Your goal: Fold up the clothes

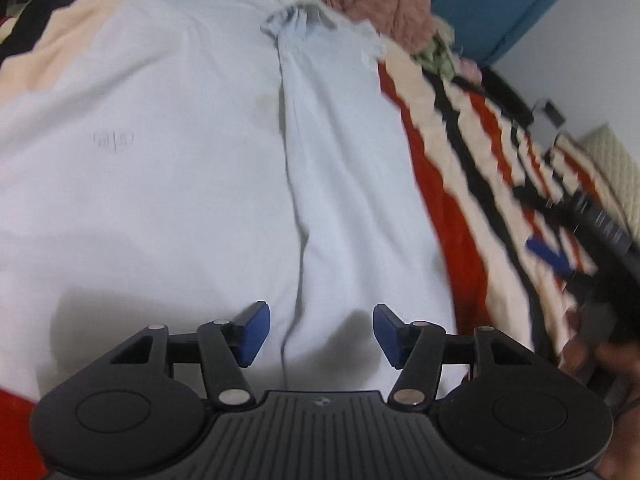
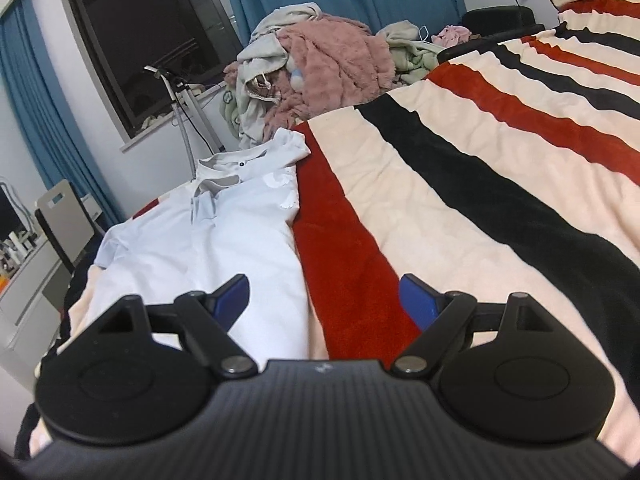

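On white shirt (image 1: 160, 160), small illegible chest mark (image 1: 113, 141).

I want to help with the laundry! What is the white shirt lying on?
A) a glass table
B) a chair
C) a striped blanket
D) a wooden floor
C: the white shirt lies spread flat on the striped blanket, whose red, black and cream bands show right beside it and past its edges.
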Available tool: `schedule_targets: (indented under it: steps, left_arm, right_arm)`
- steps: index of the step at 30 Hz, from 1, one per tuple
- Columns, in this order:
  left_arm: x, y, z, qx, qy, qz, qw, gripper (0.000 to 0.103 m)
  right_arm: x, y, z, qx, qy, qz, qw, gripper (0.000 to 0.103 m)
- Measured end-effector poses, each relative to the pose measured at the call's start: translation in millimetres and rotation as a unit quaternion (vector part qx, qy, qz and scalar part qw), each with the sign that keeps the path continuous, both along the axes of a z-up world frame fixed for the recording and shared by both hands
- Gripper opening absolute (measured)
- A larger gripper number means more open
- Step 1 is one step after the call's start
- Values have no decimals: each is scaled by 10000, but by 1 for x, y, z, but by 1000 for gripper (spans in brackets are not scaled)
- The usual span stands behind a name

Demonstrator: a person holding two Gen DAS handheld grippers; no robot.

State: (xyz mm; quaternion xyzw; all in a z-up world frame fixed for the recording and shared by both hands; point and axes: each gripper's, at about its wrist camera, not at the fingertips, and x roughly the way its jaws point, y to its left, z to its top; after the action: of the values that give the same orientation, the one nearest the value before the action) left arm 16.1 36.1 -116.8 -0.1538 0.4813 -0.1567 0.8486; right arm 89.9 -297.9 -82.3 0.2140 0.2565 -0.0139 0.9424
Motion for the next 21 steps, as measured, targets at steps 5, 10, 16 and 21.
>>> schedule_targets:
  steps: [5, 10, 16, 21]
  left_arm:
    - [-15, 10, -1, -156, 108, -35, 9998, 3]
    - [-34, 27, 15, 57, -40, 10, 10000, 2]
    - [-38, 18, 20, 563, -187, 22, 9982, 6]
    - [-46, 21, 43, 740, -665, 119, 9950, 51]
  right_arm:
    - [-5, 3, -1, -164, 145, -78, 9997, 83]
    - [-3, 17, -2, -663, 139, 27, 9977, 83]
    - [-3, 23, -2, -688, 119, 220, 9973, 83]
    - [-22, 35, 6, -564, -4, 527, 9970, 83]
